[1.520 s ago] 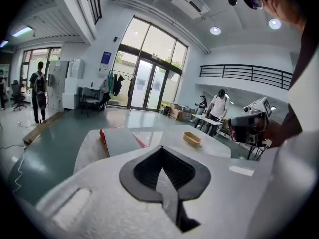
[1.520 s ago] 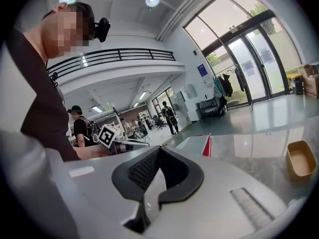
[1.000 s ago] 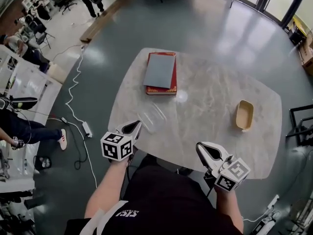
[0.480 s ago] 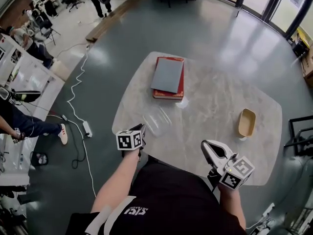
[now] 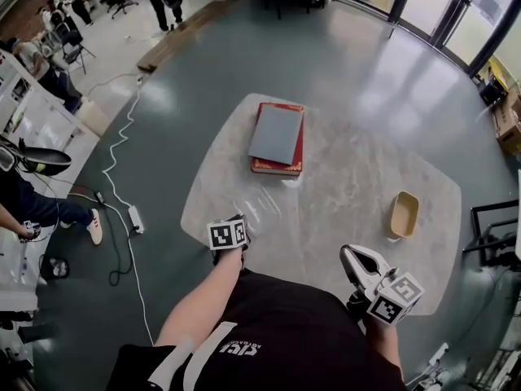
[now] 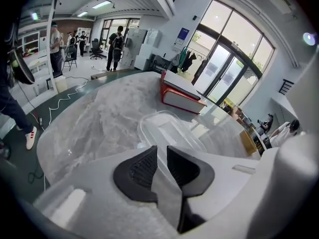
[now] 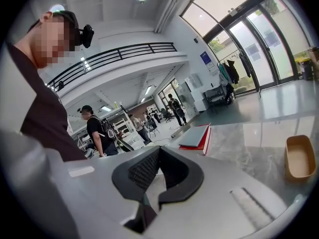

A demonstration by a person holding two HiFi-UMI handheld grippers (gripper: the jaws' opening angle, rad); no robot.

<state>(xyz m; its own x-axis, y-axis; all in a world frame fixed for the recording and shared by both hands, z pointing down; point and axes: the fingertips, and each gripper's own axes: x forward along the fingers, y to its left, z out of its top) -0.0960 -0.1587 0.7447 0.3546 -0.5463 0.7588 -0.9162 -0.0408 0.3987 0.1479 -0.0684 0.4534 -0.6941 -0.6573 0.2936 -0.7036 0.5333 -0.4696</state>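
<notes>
The left claw (image 6: 162,149) is held released, its pads parted by a narrow gap, and nothing is seen gripped between them. A clear plastic container (image 6: 168,132) is found just ahead of the tips, lying flat on the marbled counter (image 5: 342,177); whether its near rim is touched cannot be told. In the head view the container is seen near the counter's lower left edge. The right claw (image 7: 158,151) is kept clenched on nothing and is held off the counter at the lower right. A grey book (image 5: 276,133) is stacked on a red book (image 5: 278,168) at upper centre. A tan tray (image 5: 404,214) is placed at the right, well apart from both.
</notes>
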